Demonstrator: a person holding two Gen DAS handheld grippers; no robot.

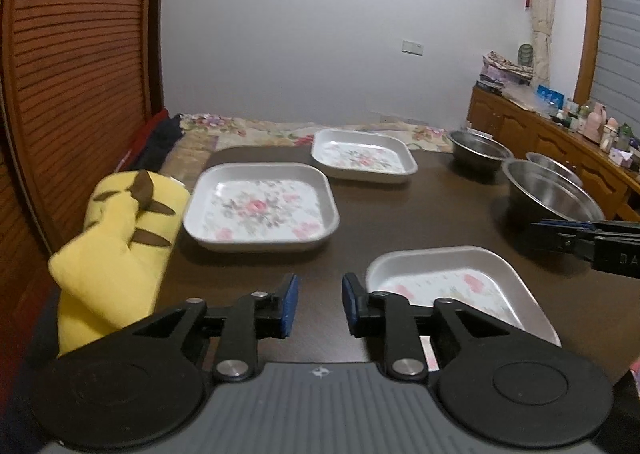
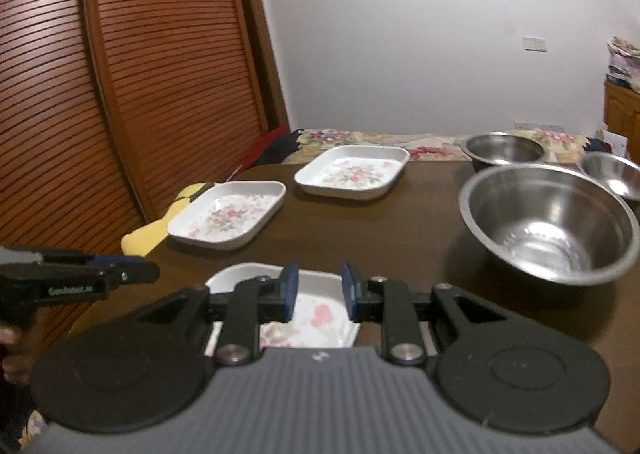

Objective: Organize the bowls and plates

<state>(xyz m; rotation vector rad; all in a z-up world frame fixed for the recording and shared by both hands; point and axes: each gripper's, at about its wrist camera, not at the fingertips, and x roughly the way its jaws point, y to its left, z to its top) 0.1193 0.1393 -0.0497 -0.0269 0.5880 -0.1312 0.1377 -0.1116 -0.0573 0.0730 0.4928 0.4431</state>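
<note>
Left wrist view first: we are holding our left gripper (image 1: 320, 304) above the dark wooden table (image 1: 400, 206), its blue pads parted with only bare tabletop showing between them, so it is released and gripping nothing. Taking the large steel bowl (image 1: 552, 194) as our landmark, the near floral plate (image 1: 460, 282) is lying just in front of it and toward us, partly hidden behind our left gripper's right finger. A second floral plate (image 1: 260, 206) is sitting well to the left of the large steel bowl, touching or almost touching a yellow plush toy (image 1: 120, 238) at the table edge, and a third floral plate (image 1: 362, 154) is resting behind and to the left of the bowl. Two smaller steel bowls are standing just behind it, one (image 1: 478, 150) to its left rear and one (image 1: 554, 166) partly hidden beyond its rim. Our right gripper (image 1: 560, 234) is reaching in just in front of the large steel bowl; from this side we cannot tell its gap. In the right wrist view we are hovering that right gripper (image 2: 319, 292) over the near floral plate (image 2: 316, 314), pads apart and pressing on nothing, so it too is released. A louvered wooden door (image 2: 140, 74) is standing far to the left of the large steel bowl (image 2: 548, 222).
</note>
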